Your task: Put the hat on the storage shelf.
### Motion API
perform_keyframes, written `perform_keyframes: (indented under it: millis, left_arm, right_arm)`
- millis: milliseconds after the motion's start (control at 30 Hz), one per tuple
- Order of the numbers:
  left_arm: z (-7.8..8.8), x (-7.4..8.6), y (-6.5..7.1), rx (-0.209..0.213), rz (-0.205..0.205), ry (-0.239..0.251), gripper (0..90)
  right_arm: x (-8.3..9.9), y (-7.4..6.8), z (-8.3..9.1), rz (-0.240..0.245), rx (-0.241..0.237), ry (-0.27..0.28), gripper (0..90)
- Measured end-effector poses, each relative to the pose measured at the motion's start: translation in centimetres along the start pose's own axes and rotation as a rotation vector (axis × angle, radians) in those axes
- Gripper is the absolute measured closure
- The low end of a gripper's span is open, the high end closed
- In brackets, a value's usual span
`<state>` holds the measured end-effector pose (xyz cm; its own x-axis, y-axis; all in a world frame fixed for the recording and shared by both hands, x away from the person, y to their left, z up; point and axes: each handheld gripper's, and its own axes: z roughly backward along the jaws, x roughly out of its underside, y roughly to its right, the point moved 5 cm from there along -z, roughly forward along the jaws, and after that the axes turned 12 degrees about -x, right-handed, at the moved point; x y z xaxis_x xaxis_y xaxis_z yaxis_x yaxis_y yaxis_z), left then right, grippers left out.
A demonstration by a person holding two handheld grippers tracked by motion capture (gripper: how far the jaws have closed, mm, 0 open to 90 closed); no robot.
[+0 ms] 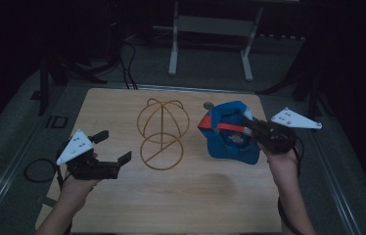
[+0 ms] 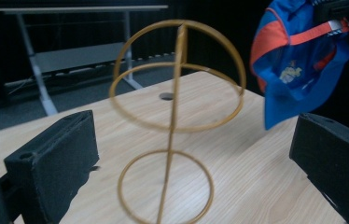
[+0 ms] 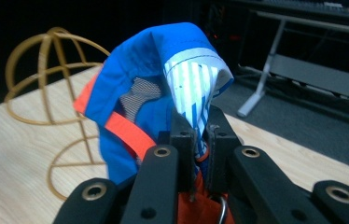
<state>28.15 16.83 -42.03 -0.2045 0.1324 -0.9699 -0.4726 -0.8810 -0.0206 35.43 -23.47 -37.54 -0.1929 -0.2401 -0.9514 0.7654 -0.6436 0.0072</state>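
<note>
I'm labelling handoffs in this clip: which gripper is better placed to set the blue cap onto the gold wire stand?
The right gripper, probably. It is shut on the blue and orange fabric cap, held beside the gold wire hat stand. The left gripper is open and holds nothing.

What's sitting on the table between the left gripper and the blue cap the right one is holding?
The gold wire stand, upright between the open left gripper and the blue cap, as the high view shows.
</note>
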Motion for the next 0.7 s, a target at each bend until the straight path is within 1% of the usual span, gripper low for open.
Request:
perform_keyframes:
  millis: [33,67,167,233,267,300,333,367,400,433,500,533,567,700]
  left_arm:
    - [0.0,0.0,0.0,0.0,0.0,0.0,1.4]
    - [-0.7,-0.9,0.7,0.012,-0.018,-0.006,1.4]
    - [-1.7,-2.4,1.4,0.041,-0.025,-0.008,1.4]
    - [-2.4,-3.3,1.9,0.047,-0.035,-0.006,1.4]
    - [-2.4,-3.3,1.9,0.047,-0.035,-0.006,1.4]
    - [-2.7,-3.7,2.1,0.059,-0.043,-0.006,1.4]
    - [-3.1,-4.2,2.4,0.062,-0.053,-0.006,1.4]
    - [-3.1,-4.2,2.4,0.062,-0.053,-0.006,1.4]
    - [-4.0,-5.2,3.1,0.078,-0.074,-0.007,1.4]
    - [-4.3,-5.5,3.4,0.08,-0.084,-0.009,1.4]
    - [-4.8,-6.1,3.9,0.096,-0.098,-0.009,1.4]
    - [-5.2,-6.5,4.4,0.108,-0.101,-0.009,1.4]
    - [-5.6,-6.9,4.8,0.126,-0.105,-0.011,1.4]
    - [-6.8,-7.8,6.1,0.147,-0.133,-0.011,3.0]
  right_arm:
    - [-0.2,-0.3,0.1,0.005,0.0,0.004,84.5]
    - [-0.4,-0.5,0.2,0.015,0.0,0.005,84.5]
    - [-0.8,-1.0,0.6,0.027,-0.004,0.012,84.5]
    - [-1.0,-1.2,0.8,0.021,-0.013,0.02,84.5]
    - [-1.1,-1.3,1.0,0.024,-0.012,0.022,84.5]
    - [-1.1,-1.3,1.0,0.024,-0.012,0.022,84.5]
    - [-1.2,-1.4,1.1,0.03,-0.014,0.024,84.5]
    - [-1.3,-1.6,1.2,0.029,-0.023,0.028,84.5]
    - [-1.5,-1.9,1.4,0.038,-0.02,0.032,84.5]
    - [-1.6,-2.0,1.5,0.04,-0.025,0.036,84.5]
    - [-1.7,-2.3,1.6,0.039,-0.031,0.041,84.5]
    - [-1.7,-2.5,1.6,0.048,-0.03,0.038,84.5]
    - [-1.7,-2.8,1.6,0.053,-0.038,0.039,84.5]
    - [-1.8,-3.4,1.6,0.06,-0.06,0.045,84.5]
